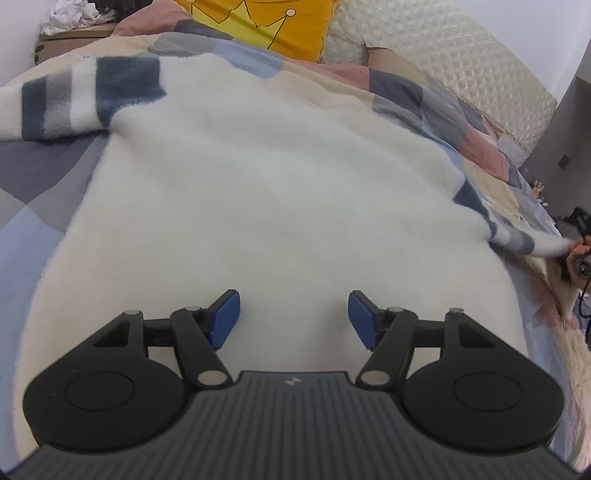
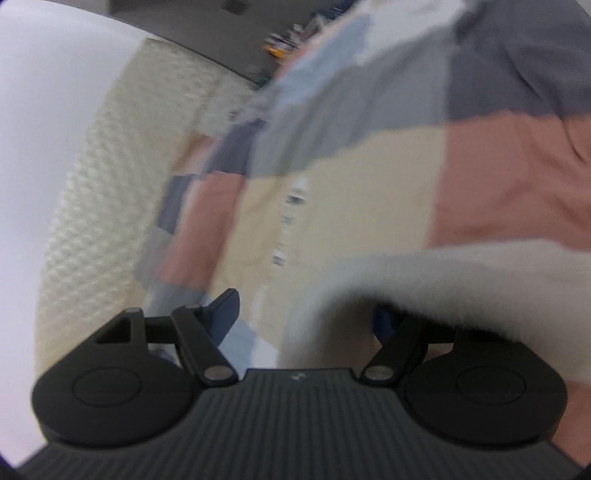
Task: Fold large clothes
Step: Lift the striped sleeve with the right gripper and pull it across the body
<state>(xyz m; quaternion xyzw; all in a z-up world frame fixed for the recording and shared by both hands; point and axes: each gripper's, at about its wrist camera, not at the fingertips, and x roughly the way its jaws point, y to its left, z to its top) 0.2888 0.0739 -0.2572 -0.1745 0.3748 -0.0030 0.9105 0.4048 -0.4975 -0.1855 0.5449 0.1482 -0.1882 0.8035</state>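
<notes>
A large white fuzzy sweater (image 1: pixel 258 206) lies spread flat on a patchwork quilt (image 1: pixel 33 221). Its left sleeve (image 1: pixel 85 99), striped blue, grey and white, lies out to the upper left. The striped right sleeve (image 1: pixel 517 236) stretches to the right edge, where its blurred cuff meets a hand with black gear (image 1: pixel 577 258). My left gripper (image 1: pixel 294 314) hovers open just above the sweater's near part, with nothing between its blue pads (image 1: pixel 225 317). In the blurred right wrist view, my right gripper (image 2: pixel 303 306) stands wide, and white fuzzy cloth (image 2: pixel 424 280) drapes over and hides its right finger.
A yellow pillow with a crown print (image 1: pixel 258 22) and a cream quilted headboard (image 1: pixel 443 55) stand at the bed's far end. A cardboard box topped with white cloth (image 1: pixel 62 29) sits at the far left. A dark cabinet (image 1: pixel 569 122) stands on the right.
</notes>
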